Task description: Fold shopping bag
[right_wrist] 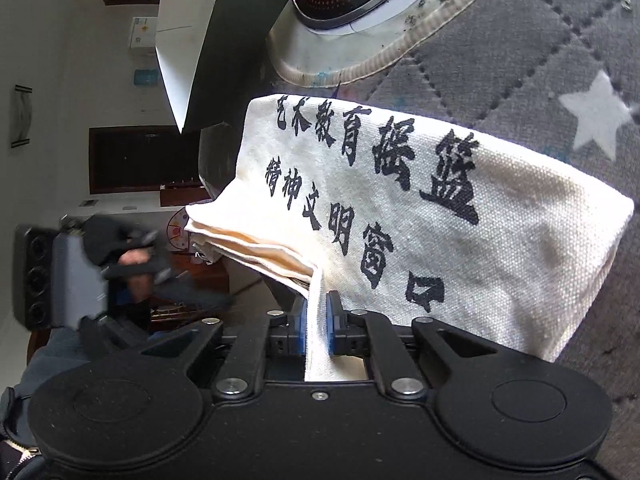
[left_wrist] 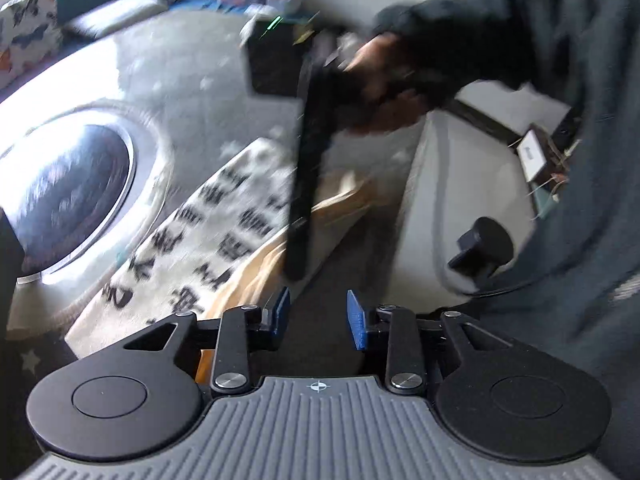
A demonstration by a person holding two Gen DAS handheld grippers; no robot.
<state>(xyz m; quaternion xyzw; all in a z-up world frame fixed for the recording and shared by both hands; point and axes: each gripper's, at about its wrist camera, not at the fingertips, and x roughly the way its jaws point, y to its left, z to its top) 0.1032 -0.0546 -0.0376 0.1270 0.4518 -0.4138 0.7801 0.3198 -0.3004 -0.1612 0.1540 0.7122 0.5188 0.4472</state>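
A cream canvas shopping bag (right_wrist: 440, 208) printed with black characters lies on a grey quilted mat, its open layered mouth toward the left. My right gripper (right_wrist: 317, 320) is shut on a white strip of the bag's cloth (right_wrist: 318, 344) that runs back between the blue pads. The left wrist view is blurred. There the bag (left_wrist: 208, 240) lies left of centre, and my left gripper (left_wrist: 319, 316) stands open above dark floor with nothing between its pads. The right gripper (left_wrist: 298, 264) reaches down to the bag's edge, held by a hand (left_wrist: 376, 76). A gloved hand (right_wrist: 108, 240) holds the left tool.
The quilted mat (right_wrist: 592, 120) has white stars. A round dark glass disc in a white rim (left_wrist: 72, 196) sits on it beyond the bag. A white cabinet (left_wrist: 460, 184) and a black knob (left_wrist: 480, 248) are at the right. A person's dark sleeve (left_wrist: 580, 200) fills the right side.
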